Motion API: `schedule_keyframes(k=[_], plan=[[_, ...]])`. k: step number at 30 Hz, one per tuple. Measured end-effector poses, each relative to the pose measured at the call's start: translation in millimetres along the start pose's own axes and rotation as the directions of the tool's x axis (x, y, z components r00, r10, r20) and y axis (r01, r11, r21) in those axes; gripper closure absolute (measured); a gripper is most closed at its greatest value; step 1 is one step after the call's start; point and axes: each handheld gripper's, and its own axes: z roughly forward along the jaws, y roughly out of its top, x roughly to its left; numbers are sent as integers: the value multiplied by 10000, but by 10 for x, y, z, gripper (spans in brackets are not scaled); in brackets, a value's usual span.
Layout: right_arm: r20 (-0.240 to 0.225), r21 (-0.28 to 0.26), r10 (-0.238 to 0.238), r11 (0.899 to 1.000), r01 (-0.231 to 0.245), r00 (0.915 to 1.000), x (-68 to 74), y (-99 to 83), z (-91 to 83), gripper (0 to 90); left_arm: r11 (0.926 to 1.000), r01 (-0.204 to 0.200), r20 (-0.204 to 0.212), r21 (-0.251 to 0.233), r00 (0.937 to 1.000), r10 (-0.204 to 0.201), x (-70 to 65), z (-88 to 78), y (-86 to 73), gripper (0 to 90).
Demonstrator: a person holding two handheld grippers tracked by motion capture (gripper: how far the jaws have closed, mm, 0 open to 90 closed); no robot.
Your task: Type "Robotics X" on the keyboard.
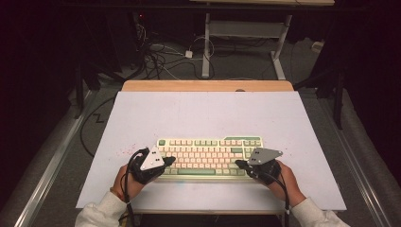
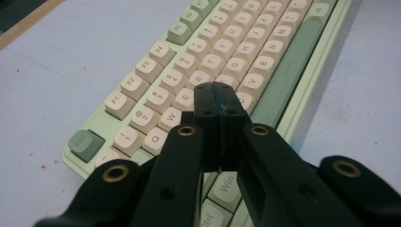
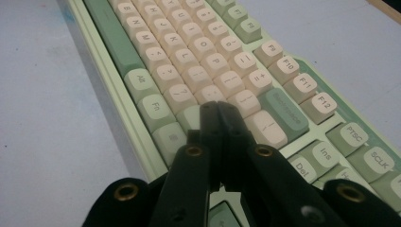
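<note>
The table (image 1: 142,113) carries the keyboard (image 1: 210,156) near its front edge. It looks rigid, fairly heavy, with smooth caps; its side edges seem the best hold. The left gripper (image 2: 218,97) and right gripper (image 3: 218,113) hover over its ends, jaws closed, empty.

Lab-style recording room — dark surroundings, black curtains, loose cables (image 1: 158,56) tangled on grey carpet. White board (image 1: 203,113) laid over wooden table (image 1: 208,85) as work surface; second height-adjustable desk frame (image 1: 246,42) behind — test bench, not home.
</note>
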Motion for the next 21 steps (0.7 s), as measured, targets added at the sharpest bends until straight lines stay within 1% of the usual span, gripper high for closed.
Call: schedule_keyframes(k=[5,7,12,13,15,17,21], plan=[[-41,184,68,9998,-67,10000,-4,-15,56,897,10000,-14,18,31,10000,14,-3,6,0,876],[-32,231,3,9997,-2,10000,-6,-17,70,897,10000,-18,16,19,10000,18,-4,3,0,876],[23,209,84,9997,-84,10000,-7,-16,77,897,10000,-9,20,20,10000,9,-5,7,-4,875],[1,236,14,9997,-14,10000,-14,-21,82,897,10000,-23,40,37,10000,23,-5,8,-4,875],[25,269,128,9996,-129,9999,-16,-25,91,897,10000,-11,31,26,10000,11,-7,9,-4,875],[-1,414,81,9991,-80,10000,-27,-30,102,898,10000,1,33,2,10000,-1,-5,4,-4,875],[45,430,84,9990,-86,10000,-24,-37,108,898,10000,1,17,8,10000,-1,-7,2,-4,876]])
